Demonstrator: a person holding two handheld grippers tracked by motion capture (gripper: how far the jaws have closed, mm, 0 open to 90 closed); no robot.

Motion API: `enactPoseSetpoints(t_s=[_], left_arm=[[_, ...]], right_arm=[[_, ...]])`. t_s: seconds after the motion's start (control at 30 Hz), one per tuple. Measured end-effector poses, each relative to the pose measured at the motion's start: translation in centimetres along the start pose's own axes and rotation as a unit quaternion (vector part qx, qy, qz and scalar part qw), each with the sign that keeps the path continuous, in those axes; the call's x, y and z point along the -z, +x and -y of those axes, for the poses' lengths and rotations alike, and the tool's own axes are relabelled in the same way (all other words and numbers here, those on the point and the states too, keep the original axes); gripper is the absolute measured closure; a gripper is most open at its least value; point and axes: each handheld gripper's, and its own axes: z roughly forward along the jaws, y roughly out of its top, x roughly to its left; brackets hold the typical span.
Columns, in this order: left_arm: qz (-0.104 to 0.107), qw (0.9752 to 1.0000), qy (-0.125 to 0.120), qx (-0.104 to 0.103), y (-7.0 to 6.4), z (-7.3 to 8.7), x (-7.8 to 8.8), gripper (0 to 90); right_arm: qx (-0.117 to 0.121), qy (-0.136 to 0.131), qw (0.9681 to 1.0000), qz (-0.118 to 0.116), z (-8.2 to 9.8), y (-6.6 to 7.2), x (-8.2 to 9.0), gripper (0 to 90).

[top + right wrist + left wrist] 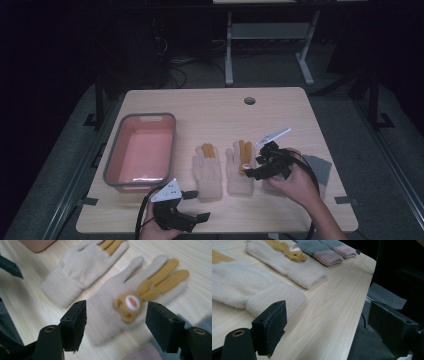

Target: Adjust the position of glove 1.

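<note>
My right tool (255, 167) hovers just above the right glove (240, 170), with its jaws wide apart and holding nothing. In the right gripper view this glove (120, 315) lies directly between and below the jaws, and its long axis runs from the cuff near the tool up to the orange fingers away from it. The small animal face (130, 305) sits almost in the middle of the gap. The left glove (207, 170) lies just beside it, parallel, on the table (280, 115). My left tool (192, 205) is also wide open and empty, near the table edge, with the left glove's cuff (269, 296) just ahead of it. I judge the right hand is nearer for the grasp.
</note>
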Motion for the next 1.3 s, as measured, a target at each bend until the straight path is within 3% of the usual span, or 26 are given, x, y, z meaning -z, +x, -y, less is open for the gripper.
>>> enactPoseSetpoints(t_s=[0.2, 0.43, 0.9, 0.97, 1.1, 1.3], left_arm=[[0.003, 1.0, -0.006, 0.002, 0.0, -0.1, 0.2, 16.1], [0.004, 1.0, -0.007, 0.006, 0.2, -0.1, 0.3, 16.1], [0.004, 0.9999, -0.007, 0.008, 0.3, -0.1, 0.3, 16.1], [0.004, 0.9999, -0.008, 0.008, 0.3, -0.1, 0.3, 16.1], [0.007, 0.9999, -0.008, 0.013, 0.3, 0.0, 0.3, 16.1], [0.003, 0.9999, -0.01, 0.008, 0.2, -0.1, 0.4, 16.1]], right_arm=[[-0.002, 0.017, 0.9999, -0.001, -1.3, -0.2, -1.4, 33.3], [0.001, 0.055, 0.9985, 0.003, -2.6, -0.9, -3.8, 34.8], [-0.016, 0.12, 0.9922, 0.032, -1.9, -2.2, -7.4, 43.5], [-0.017, 0.123, 0.9914, 0.041, -1.9, -2.1, -7.6, 45.8], [0.004, 0.127, 0.9901, 0.061, -2.1, -1.5, -7.8, 54.7], [0.005, 0.124, 0.9899, 0.068, -2.2, -1.2, -7.4, 60.4]])
